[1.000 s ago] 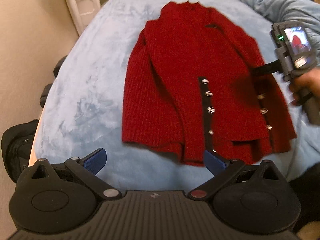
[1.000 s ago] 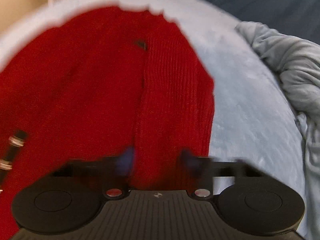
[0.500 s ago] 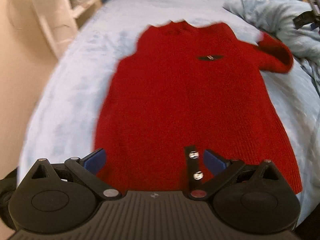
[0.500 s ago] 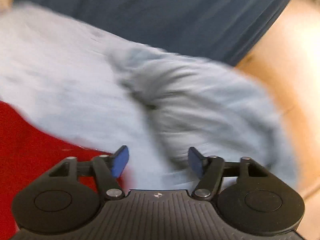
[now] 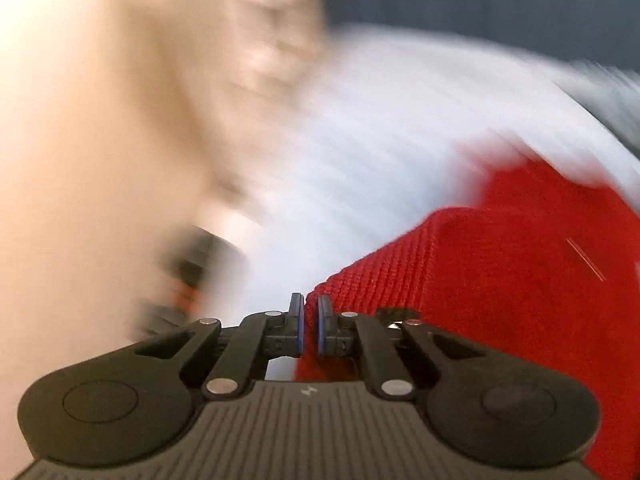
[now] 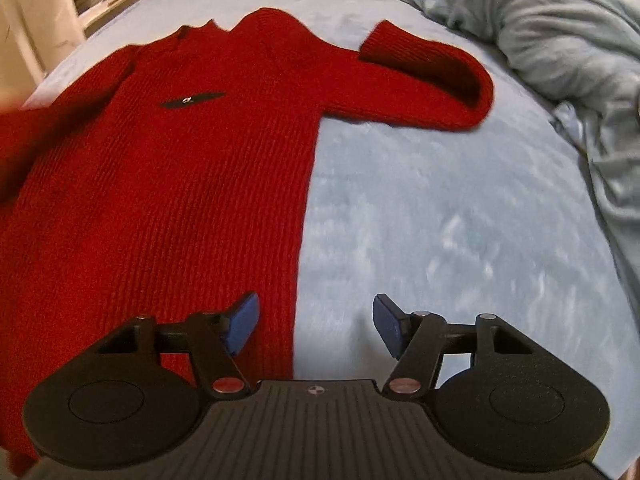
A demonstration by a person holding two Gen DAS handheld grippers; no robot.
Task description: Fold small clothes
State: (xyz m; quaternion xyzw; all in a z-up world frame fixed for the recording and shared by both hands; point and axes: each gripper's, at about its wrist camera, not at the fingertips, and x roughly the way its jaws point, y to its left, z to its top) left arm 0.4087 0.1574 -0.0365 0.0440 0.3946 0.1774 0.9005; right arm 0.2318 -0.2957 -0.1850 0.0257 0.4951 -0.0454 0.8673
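Observation:
A red knit sweater (image 6: pixel 176 184) lies flat on the pale blue bed (image 6: pixel 440 220), its right sleeve (image 6: pixel 432 76) stretched out with the cuff bent back. My right gripper (image 6: pixel 316 324) is open and empty, hovering over the sweater's right side edge near the hem. In the blurred left wrist view, my left gripper (image 5: pixel 310 320) is shut on an edge of the red sweater (image 5: pixel 500 280), which looks like its left sleeve, and holds that edge raised off the bed (image 5: pixel 360 152).
A crumpled grey-blue blanket (image 6: pixel 560 48) lies along the bed's right side. A white shelf unit (image 6: pixel 60 8) stands beyond the far left corner. A beige wall and dark blurred items (image 5: pixel 188 272) are left of the bed.
My left gripper went from open over the hem to shut on the sweater's left edge, swinging left fast. My right gripper swung back from the blanket to the sweater's right side.

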